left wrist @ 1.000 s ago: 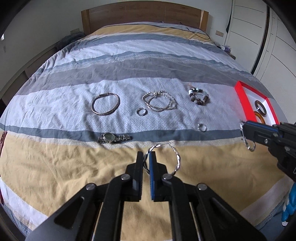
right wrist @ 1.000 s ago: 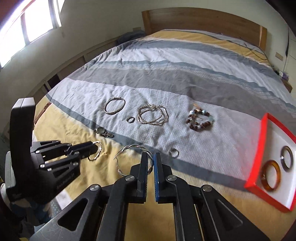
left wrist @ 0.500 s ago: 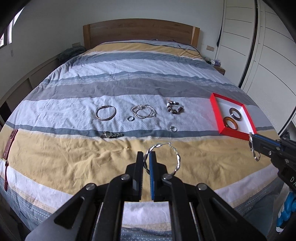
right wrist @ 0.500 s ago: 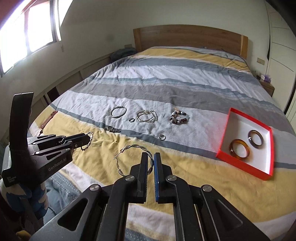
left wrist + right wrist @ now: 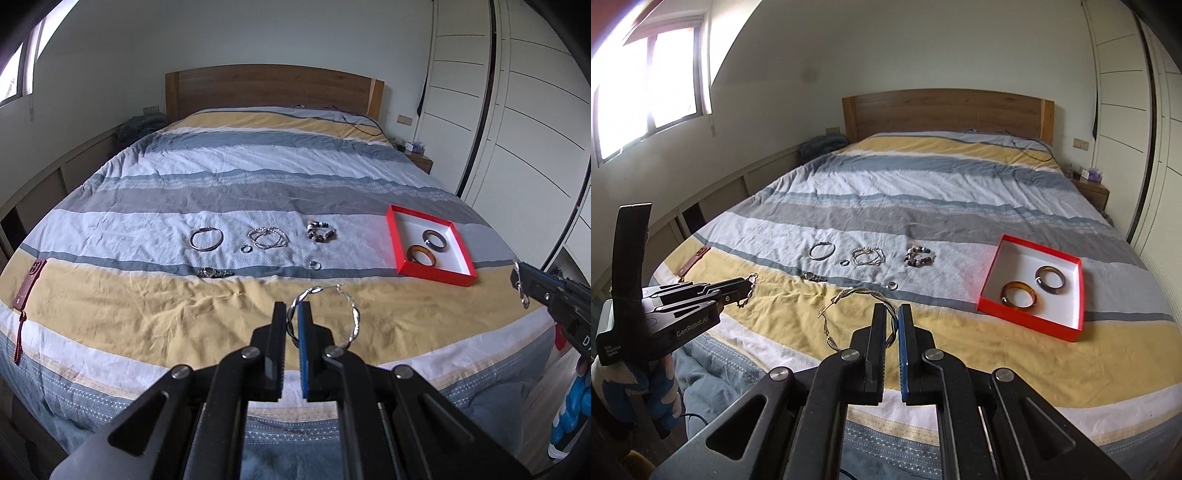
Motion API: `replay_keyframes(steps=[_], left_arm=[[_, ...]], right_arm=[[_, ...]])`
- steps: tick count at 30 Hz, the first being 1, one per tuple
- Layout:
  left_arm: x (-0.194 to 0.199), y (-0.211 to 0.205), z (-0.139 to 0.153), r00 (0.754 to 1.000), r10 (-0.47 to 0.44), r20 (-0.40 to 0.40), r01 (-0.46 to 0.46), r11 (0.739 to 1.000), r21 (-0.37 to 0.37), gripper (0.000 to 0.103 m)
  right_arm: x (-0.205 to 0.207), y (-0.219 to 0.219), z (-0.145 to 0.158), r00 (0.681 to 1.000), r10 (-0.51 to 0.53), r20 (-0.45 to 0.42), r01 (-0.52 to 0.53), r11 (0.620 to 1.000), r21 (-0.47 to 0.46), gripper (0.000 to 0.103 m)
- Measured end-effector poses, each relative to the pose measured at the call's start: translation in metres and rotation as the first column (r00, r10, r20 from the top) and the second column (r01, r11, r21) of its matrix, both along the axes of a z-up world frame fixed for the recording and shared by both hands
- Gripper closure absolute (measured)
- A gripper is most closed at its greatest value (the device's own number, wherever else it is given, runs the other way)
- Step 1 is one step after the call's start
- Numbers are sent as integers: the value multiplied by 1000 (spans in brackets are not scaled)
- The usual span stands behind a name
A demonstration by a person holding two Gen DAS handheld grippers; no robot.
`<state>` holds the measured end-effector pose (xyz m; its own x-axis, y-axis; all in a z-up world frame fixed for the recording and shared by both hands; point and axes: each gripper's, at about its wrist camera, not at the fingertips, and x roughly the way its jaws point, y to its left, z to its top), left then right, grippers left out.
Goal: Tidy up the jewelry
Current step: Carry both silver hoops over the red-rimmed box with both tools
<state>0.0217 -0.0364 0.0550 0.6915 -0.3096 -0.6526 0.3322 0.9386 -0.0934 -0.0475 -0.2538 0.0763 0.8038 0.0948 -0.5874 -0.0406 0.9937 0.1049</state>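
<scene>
L wrist view: left gripper [image 5: 291,319] has its jaws narrow, clamped on a twisted silver hoop [image 5: 351,317], held up over the yellow stripe of the bed [image 5: 147,302], well short of the red tray [image 5: 436,275]. Right gripper [image 5: 522,284] shows at the R edge w/ its own hoop dangling. To do this step well, I'd say: carry each hoop over the tray's bare white floor, go low before letting go, and avoid the 2 bangles [image 5: 428,247] already inside.

R wrist view: right gripper [image 5: 892,321] has its jaws narrow too, pinching a second hoop [image 5: 849,295]; left gripper [image 5: 738,288] sits off to the L w/ its hoop hanging.

Count: 2 hoops held, 2 bangles in the tray. On the bed: 1 plain bangle [image 5: 822,250], 1 chain bracelet [image 5: 868,256], 1 beaded bracelet [image 5: 918,256], 2 small rings [image 5: 844,262], 1 watch [image 5: 812,276].
</scene>
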Motion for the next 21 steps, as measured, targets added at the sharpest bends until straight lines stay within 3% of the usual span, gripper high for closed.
replay_keyframes(steps=[6,12,21], left_arm=[[-9,-2,3,1000,-7,1,7,1000,-1,98],[-2,-20,-12,998,-36,-60,37,999,15,98],[26,-67,-46,983,-94,-160,101,994,35,98]], right_arm=[[-15,-12,0,999,-29,21,29,999,16,97],[-26,-49,-10,994,-106,22,105,993,63,97],[-17,-109,-56,975,-206,-85,215,970,111,97]])
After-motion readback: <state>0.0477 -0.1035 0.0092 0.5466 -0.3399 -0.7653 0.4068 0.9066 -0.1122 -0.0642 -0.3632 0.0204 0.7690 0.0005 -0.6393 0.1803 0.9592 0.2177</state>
